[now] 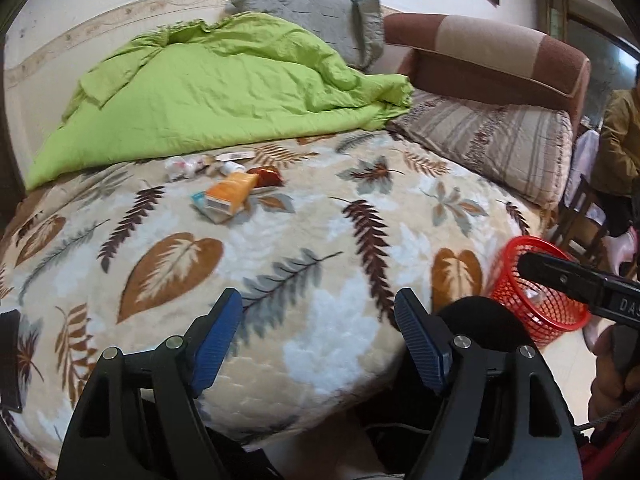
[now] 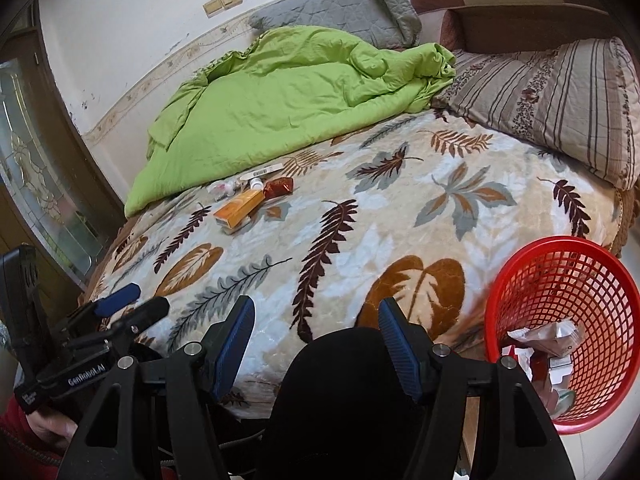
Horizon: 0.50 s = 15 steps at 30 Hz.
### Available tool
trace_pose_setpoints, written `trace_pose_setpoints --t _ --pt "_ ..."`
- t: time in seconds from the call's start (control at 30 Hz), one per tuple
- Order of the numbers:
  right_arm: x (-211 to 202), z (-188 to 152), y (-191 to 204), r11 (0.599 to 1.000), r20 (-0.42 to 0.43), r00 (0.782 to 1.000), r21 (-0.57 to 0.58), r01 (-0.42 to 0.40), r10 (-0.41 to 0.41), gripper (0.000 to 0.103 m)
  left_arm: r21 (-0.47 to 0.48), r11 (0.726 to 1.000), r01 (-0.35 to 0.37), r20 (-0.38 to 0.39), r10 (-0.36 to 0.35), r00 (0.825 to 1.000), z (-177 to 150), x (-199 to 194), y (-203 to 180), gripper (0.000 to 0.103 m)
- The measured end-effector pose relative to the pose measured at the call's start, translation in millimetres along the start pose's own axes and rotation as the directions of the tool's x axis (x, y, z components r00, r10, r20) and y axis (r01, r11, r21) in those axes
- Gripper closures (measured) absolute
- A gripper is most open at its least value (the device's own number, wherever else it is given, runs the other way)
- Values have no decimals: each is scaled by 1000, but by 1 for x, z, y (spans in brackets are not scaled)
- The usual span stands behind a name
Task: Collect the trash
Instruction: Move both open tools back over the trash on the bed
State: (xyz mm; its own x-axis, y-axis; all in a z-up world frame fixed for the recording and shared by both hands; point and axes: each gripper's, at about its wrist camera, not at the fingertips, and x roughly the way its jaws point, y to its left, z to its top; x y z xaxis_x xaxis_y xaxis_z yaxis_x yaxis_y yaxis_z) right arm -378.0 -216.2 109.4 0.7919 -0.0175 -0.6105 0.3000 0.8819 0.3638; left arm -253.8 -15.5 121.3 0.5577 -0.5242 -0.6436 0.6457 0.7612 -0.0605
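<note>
Trash lies on the leaf-patterned blanket (image 1: 320, 240) in front of the green quilt: an orange box (image 1: 231, 195) (image 2: 239, 208), a red-brown wrapper (image 1: 267, 176) (image 2: 279, 188), a crumpled clear wrapper (image 1: 182, 166) (image 2: 222, 189), a small white bottle (image 1: 233, 167) and a white barcoded strip (image 1: 235, 156) (image 2: 262, 170). A red mesh basket (image 1: 536, 292) (image 2: 560, 336) at the bed's near right corner holds crumpled wrappers (image 2: 544, 344). My left gripper (image 1: 318, 320) is open and empty over the near blanket. My right gripper (image 2: 316, 332) is open and empty too, left of the basket.
A green quilt (image 1: 224, 92) and grey pillow (image 1: 312, 12) lie at the far side, a striped pillow (image 1: 492, 140) and brown headboard (image 1: 500, 52) on the right. A person in an olive jacket (image 1: 620, 140) sits at far right. A glass door (image 2: 36, 184) stands left.
</note>
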Motion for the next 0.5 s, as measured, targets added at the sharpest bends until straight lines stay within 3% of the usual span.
trace_pose_setpoints --t 0.5 --pt "28 7 0 1000 -68 997 8 -26 26 34 -62 998 -11 -53 7 999 0 15 23 26"
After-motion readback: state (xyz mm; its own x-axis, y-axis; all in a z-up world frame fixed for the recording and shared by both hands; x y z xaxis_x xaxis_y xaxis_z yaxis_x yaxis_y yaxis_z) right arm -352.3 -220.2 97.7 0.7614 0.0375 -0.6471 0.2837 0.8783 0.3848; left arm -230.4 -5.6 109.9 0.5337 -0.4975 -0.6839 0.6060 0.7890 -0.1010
